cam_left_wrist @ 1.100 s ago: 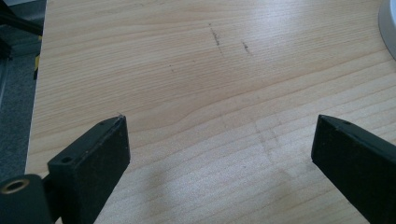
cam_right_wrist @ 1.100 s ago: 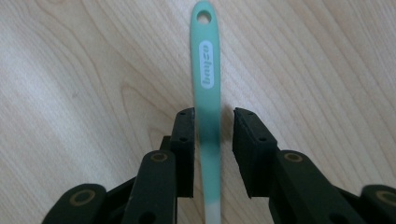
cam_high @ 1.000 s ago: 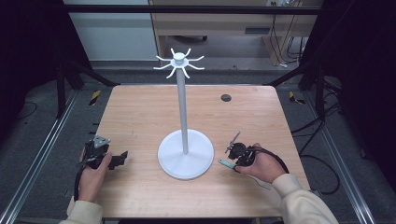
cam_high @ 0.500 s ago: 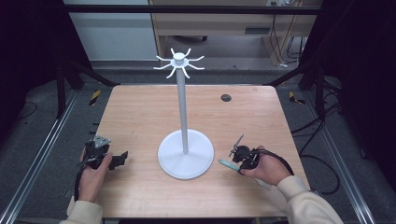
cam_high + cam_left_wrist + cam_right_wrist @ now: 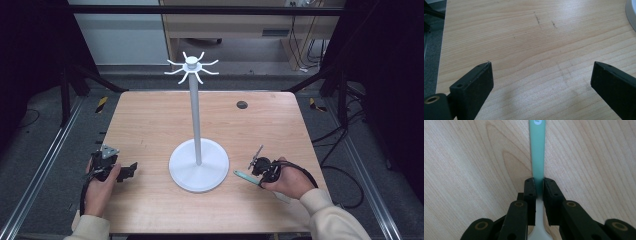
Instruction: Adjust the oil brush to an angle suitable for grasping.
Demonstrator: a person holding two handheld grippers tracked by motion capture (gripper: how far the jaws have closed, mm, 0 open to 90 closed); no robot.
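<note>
clamping a mint-green handle, the right claw (image 5: 538, 185) has its two black jaws pressed flat against both sides of the utensil (image 5: 537, 150), which runs straight out ahead of it over the wood; behind the jaws the handle turns white and widens. a small white round mark sits near the far end of the green part. in the high view the right claw (image 5: 260, 169) sits low at the right front of the tabletop (image 5: 150, 120), held in the person's right hand (image 5: 287, 181), with the green end of the utensil (image 5: 245, 175) pointing toward the white stand (image 5: 198, 165) and lying just beside its round base, apart from it. left claw (image 5: 541, 82): jaws spread wide, nothing between them, bare wood grain beneath; a sliver of the stand's white base shows at the upper right edge of that view. in the high view the left claw (image 5: 129, 170) rests at the left front of the tabletop in the left hand (image 5: 100, 186), near the base, not touching. stand: upright pole, ring of curved hooks on top.
</note>
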